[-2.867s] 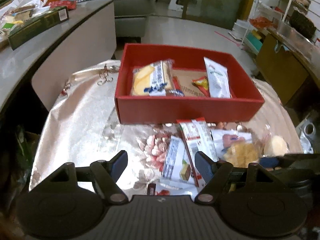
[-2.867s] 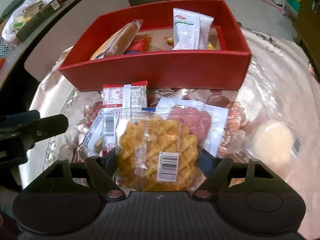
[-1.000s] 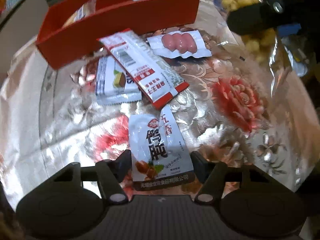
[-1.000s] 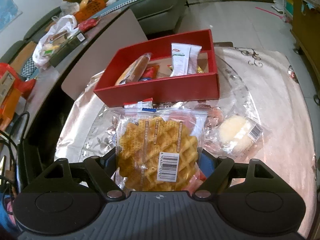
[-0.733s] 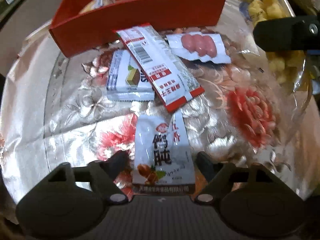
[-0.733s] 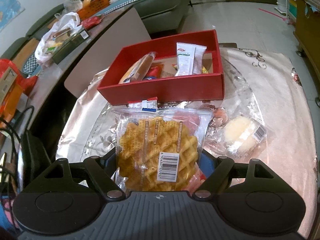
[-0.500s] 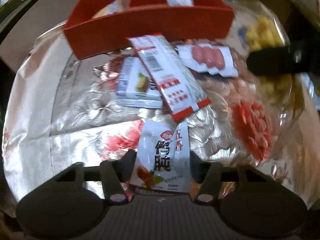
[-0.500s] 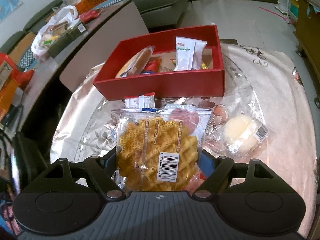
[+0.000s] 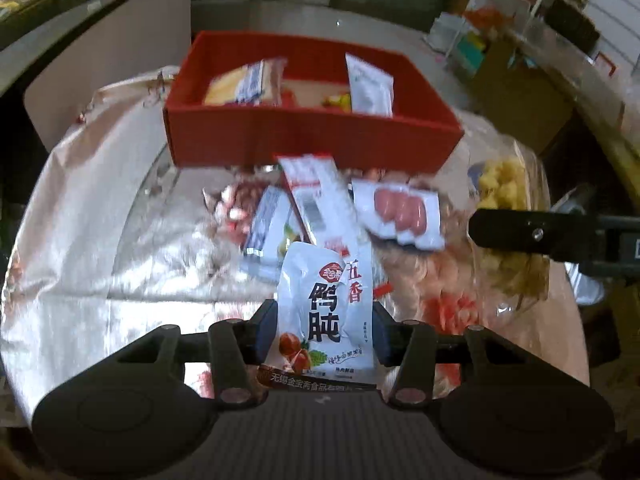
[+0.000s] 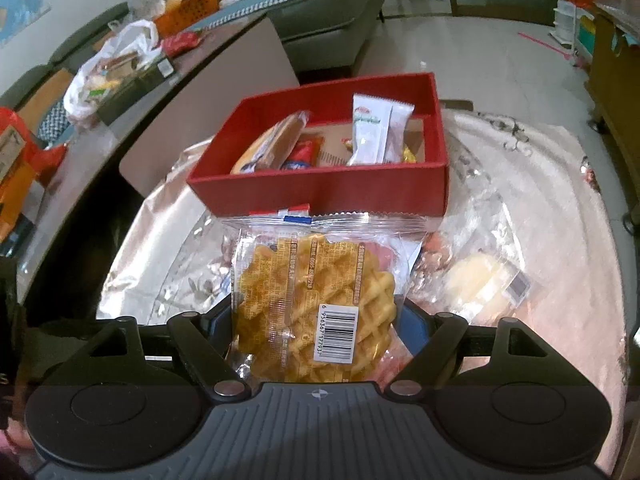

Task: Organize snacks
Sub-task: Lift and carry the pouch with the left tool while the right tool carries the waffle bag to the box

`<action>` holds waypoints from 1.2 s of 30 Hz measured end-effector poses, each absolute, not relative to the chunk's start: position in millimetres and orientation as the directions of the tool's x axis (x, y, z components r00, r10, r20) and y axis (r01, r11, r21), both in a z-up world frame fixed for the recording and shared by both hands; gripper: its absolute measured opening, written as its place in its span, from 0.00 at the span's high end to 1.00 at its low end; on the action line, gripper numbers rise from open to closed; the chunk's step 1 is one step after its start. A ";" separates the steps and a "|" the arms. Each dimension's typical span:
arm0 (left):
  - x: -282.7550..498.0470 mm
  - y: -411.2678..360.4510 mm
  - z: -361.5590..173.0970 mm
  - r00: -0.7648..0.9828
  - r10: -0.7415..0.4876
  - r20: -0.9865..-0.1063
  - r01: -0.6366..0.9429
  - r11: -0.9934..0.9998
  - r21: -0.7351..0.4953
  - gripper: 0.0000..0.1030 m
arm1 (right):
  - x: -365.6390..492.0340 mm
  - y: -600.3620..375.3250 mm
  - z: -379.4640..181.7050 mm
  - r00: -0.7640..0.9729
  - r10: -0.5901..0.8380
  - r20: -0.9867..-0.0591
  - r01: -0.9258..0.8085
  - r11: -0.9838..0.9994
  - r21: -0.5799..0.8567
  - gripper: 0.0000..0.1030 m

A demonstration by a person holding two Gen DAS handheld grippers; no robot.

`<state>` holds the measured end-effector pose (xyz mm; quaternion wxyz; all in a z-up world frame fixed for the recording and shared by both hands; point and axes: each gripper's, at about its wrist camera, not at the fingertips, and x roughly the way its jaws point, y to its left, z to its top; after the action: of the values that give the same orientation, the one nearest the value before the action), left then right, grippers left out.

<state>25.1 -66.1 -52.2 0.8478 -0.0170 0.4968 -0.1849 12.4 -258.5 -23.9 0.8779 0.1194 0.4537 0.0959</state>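
My left gripper (image 9: 323, 330) is shut on a white snack pouch (image 9: 326, 312) with big black characters, held upright above the shiny floral cloth. Ahead stands the red box (image 9: 312, 140), holding a bread packet (image 9: 244, 84) and a white packet (image 9: 368, 84). Before it lie a red-and-white packet (image 9: 316, 196), a sausage packet (image 9: 400, 214) and a blue-white packet (image 9: 268, 228). My right gripper (image 10: 316, 320) is shut on a clear waffle packet (image 10: 316, 304), lifted in front of the red box (image 10: 320, 192). A round cake packet (image 10: 480, 284) lies to its right.
The cloth-covered table (image 10: 560, 208) drops off on all sides. A long grey counter (image 10: 100, 128) with bags and boxes runs along the left. A sofa (image 10: 328, 12) stands behind the box. Shelves and a wooden cabinet (image 9: 532, 80) stand at the right.
My left gripper's jaws closed on the white pouch and lifted it off the cloth, and its view tipped up toward the red box. The right gripper kept still, holding the waffle packet.
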 end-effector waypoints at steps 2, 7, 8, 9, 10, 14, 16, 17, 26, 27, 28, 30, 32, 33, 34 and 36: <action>31.2 -66.2 -49.7 0.457 -0.332 -0.825 0.288 0.933 -0.215 0.60 | 14.6 -260.8 -21.4 0.582 0.267 -0.768 -0.047 0.954 0.295 0.19; 45.1 -64.1 -36.1 0.500 -0.348 -0.793 0.270 0.933 -0.239 0.60 | 22.4 -261.4 -15.7 0.604 0.256 -0.755 -0.039 0.955 0.293 0.19; 47.5 -64.3 -32.4 0.509 -0.351 -0.786 0.268 0.932 -0.243 0.60 | 24.6 -261.3 -14.3 0.609 0.255 -0.751 -0.039 0.955 0.293 0.19; 49.9 -64.9 -28.8 0.520 -0.353 -0.778 0.267 0.932 -0.244 0.60 | 26.7 -261.2 -13.2 0.613 0.253 -0.748 -0.037 0.955 0.293 0.19; 52.3 -65.3 -26.2 0.530 -0.354 -0.770 0.268 0.932 -0.244 0.60 | 29.1 -261.5 -11.6 0.619 0.252 -0.744 -0.035 0.955 0.294 0.19; 64.4 -67.3 -17.6 0.559 -0.364 -0.745 0.268 0.930 -0.252 0.60 | 37.5 -261.8 -6.9 0.635 0.250 -0.731 -0.029 0.953 0.300 0.19; 69.4 -68.2 -16.0 0.567 -0.365 -0.738 0.268 0.929 -0.254 0.60 | 41.6 -260.4 -5.1 0.642 0.247 -0.726 -0.031 0.954 0.297 0.19; 71.5 -68.7 -15.7 0.570 -0.365 -0.736 0.268 0.930 -0.253 0.60 | 43.0 -259.8 -4.7 0.643 0.246 -0.725 -0.032 0.955 0.296 0.19; 84.4 -65.7 -5.6 0.613 -0.351 -0.708 0.251 0.936 -0.247 0.60 | 53.8 -258.8 -3.2 0.653 0.238 -0.719 -0.028 0.956 0.291 0.19; 85.8 -65.1 -4.5 0.618 -0.348 -0.705 0.247 0.937 -0.246 0.60 | 54.7 -258.8 -3.1 0.654 0.237 -0.718 -0.026 0.956 0.292 0.19; 87.4 -64.4 -3.6 0.622 -0.346 -0.702 0.244 0.938 -0.246 0.60 | 55.7 -259.1 -3.0 0.654 0.237 -0.718 -0.025 0.956 0.293 0.19; 90.5 -63.0 -2.1 0.629 -0.342 -0.698 0.238 0.939 -0.247 0.60 | 57.3 -258.5 -2.8 0.655 0.238 -0.717 -0.027 0.956 0.293 0.19; 91.6 -63.0 -0.9 0.637 -0.338 -0.693 0.236 0.941 -0.242 0.60 | 59.1 -257.5 -2.7 0.655 0.239 -0.717 -0.029 0.956 0.292 0.19; 91.8 -63.1 -0.4 0.641 -0.335 -0.691 0.236 0.942 -0.238 0.60 | 60.2 -256.9 -2.8 0.655 0.239 -0.716 -0.030 0.956 0.292 0.19; 91.4 -63.9 -0.1 0.645 -0.332 -0.688 0.238 0.943 -0.232 0.60 | 61.3 -256.8 -3.0 0.655 0.239 -0.717 -0.031 0.956 0.291 0.19; 91.3 -64.6 1.5 0.650 -0.329 -0.685 0.239 0.944 -0.227 0.60 | 63.0 -255.7 -3.1 0.654 0.240 -0.717 -0.031 0.956 0.291 0.19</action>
<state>91.3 -64.6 1.5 0.9065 -0.0581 0.3876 -0.1569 63.0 -255.7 -3.1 0.9004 0.1273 0.4090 0.0753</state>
